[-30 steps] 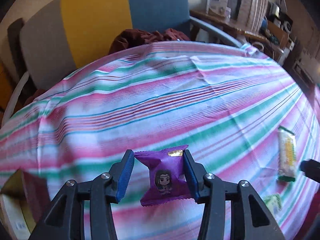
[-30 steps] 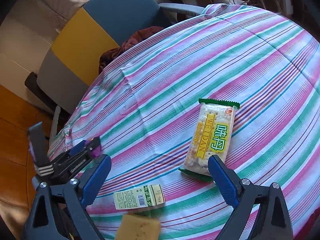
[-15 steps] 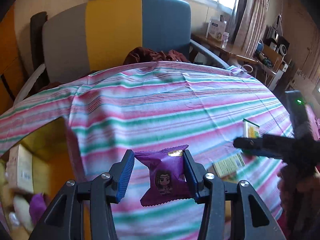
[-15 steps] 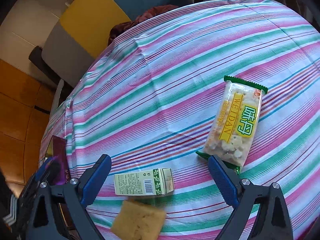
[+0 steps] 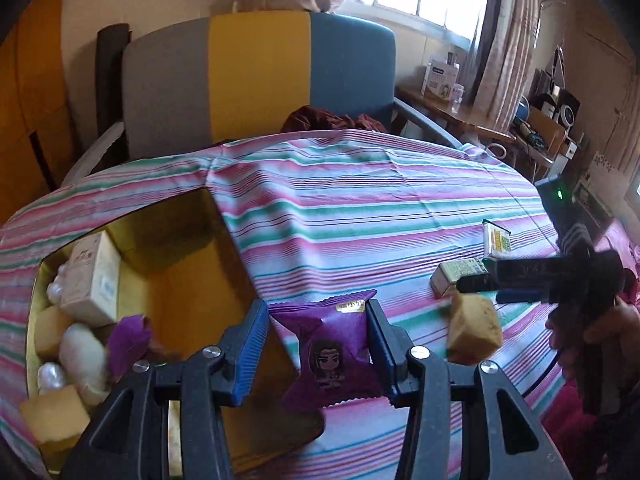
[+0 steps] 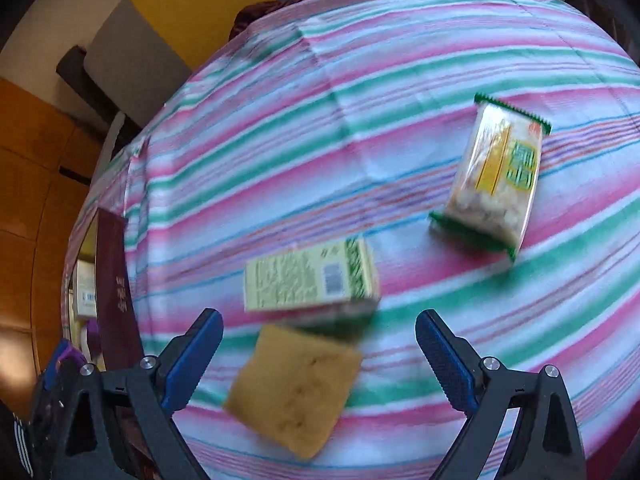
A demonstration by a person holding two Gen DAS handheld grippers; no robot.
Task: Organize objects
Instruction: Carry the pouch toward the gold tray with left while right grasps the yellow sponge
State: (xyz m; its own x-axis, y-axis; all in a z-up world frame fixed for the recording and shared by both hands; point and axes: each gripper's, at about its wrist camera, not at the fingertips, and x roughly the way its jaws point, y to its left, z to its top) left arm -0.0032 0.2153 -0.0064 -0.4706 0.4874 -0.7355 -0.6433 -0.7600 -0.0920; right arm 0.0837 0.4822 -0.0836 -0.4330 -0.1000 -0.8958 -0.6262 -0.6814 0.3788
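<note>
While the purple snack packet (image 5: pixel 332 354) is clamped between the left gripper (image 5: pixel 318 350) pads beside the open gold box (image 5: pixel 224 224) at nine o'clock, the right gripper (image 6: pixel 318 354) is held wide apart, empty, over the yellow sponge (image 6: pixel 294 388).

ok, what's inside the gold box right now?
The gold box holds a cream carton, yellow sponge cubes, white rounded pieces and a purple packet. The left gripper's fingers cover the box's near corner, so what lies there is hidden.
</note>
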